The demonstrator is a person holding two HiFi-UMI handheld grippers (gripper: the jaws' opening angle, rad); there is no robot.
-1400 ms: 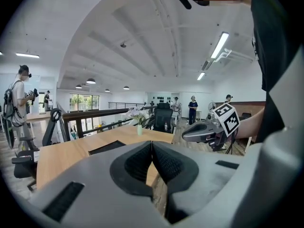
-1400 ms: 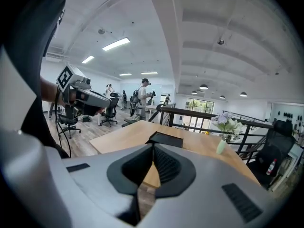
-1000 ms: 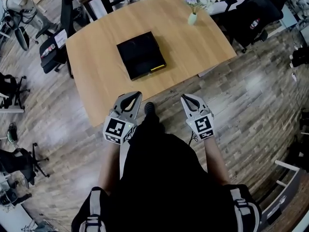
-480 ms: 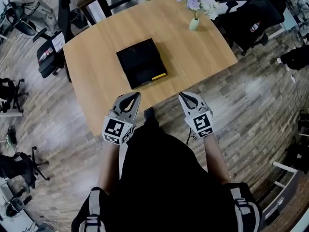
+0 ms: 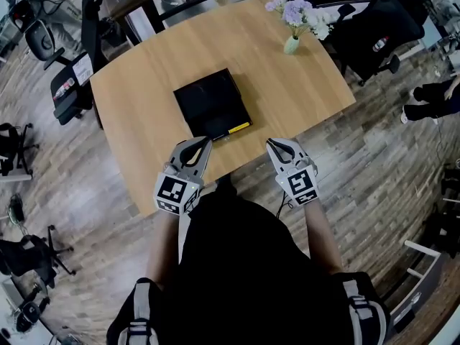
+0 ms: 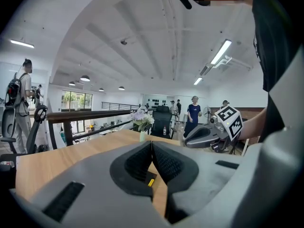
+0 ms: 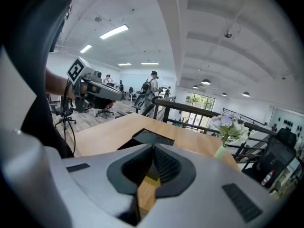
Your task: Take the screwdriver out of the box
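Observation:
A flat black box (image 5: 212, 105) lies in the middle of the wooden table (image 5: 302, 85). A short yellow piece (image 5: 239, 128), apparently the screwdriver's handle, shows at the box's near right edge and also below the left jaws (image 6: 150, 182). My left gripper (image 5: 206, 141) and right gripper (image 5: 271, 143) are held side by side at the table's near edge, just short of the box, both shut with nothing in them. In the right gripper view the box (image 7: 153, 137) lies straight ahead of the shut jaws (image 7: 153, 148). The left jaws (image 6: 152, 144) also meet tip to tip.
A small vase of pale flowers (image 5: 291, 44) stands at the table's far right. Office chairs (image 5: 68, 85) stand left of the table and a black chair (image 5: 374, 27) at the upper right. A person (image 5: 431, 99) is at the right edge.
The table and box have drawn closer in the head view; both grippers have come up to the table's near edge together, still shut.

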